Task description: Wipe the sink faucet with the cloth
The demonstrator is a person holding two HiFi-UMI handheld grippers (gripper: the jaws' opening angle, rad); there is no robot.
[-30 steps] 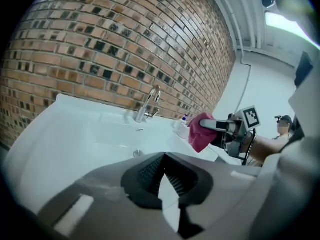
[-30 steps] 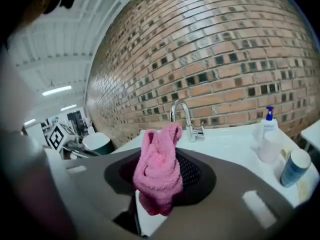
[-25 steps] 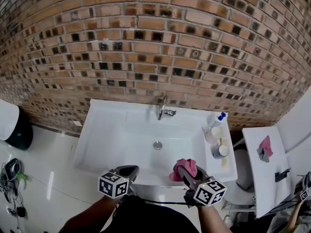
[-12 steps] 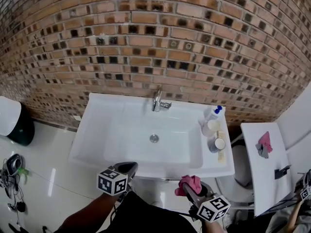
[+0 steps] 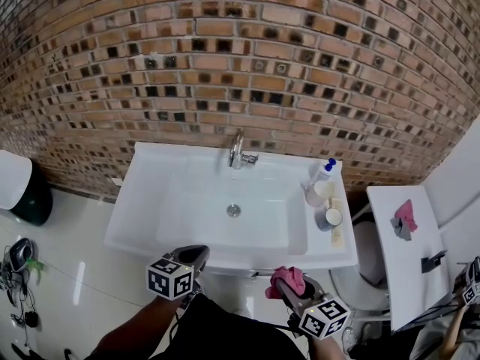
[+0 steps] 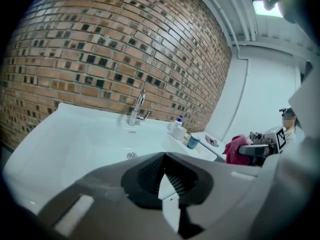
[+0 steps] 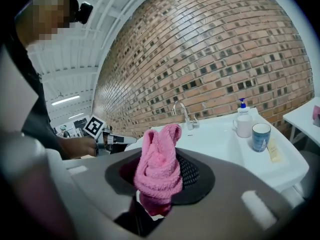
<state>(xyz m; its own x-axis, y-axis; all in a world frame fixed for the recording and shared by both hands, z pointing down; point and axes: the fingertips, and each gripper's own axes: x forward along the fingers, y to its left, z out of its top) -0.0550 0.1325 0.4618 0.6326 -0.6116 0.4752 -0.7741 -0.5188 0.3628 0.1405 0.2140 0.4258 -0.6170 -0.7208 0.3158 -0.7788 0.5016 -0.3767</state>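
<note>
Your right gripper [image 7: 159, 194] clamps the pink cloth [image 7: 159, 166], bunched upright between its jaws; the head view shows only a pink tuft. Left gripper [image 6: 162, 176]: jaws together, nothing held. Both sit short of the sink [image 5: 146, 201]. The faucet [image 5: 237, 153] stands at the sink's back rim, well apart from the cloth.

Brick wall [image 5: 247, 58]: ahead of both tongs. Soap bottle [image 5: 321, 177] and cup [image 5: 328, 217]: ahead of the right tongs [image 5: 287, 281]. White side table [image 5: 401, 276]: to their right. Dark bin [image 5: 34, 201]: well left of the left tongs [image 5: 196, 255].
</note>
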